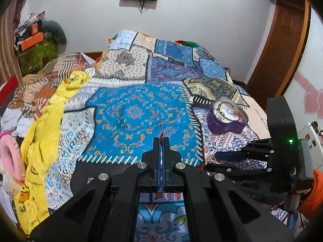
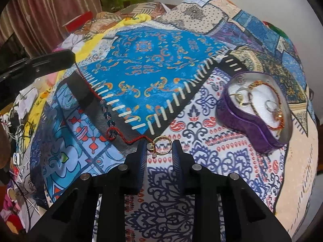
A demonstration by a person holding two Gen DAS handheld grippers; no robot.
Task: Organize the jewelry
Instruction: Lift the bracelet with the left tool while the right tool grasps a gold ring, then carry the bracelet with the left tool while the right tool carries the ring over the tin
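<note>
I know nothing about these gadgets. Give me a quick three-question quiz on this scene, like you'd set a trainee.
1. True or false: the purple box is empty.
2. What does the left gripper pinch? A) a spoon B) the red cord C) a watch
3. Fill in: between the right gripper's fingertips sits a gold ____.

Key: 1 false, it holds jewelry. 2 B. 3 ring.

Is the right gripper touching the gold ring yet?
Touching. In the right wrist view the gold ring sits between the right gripper fingers, its rim meeting both inner pads with no visible gap.
</note>
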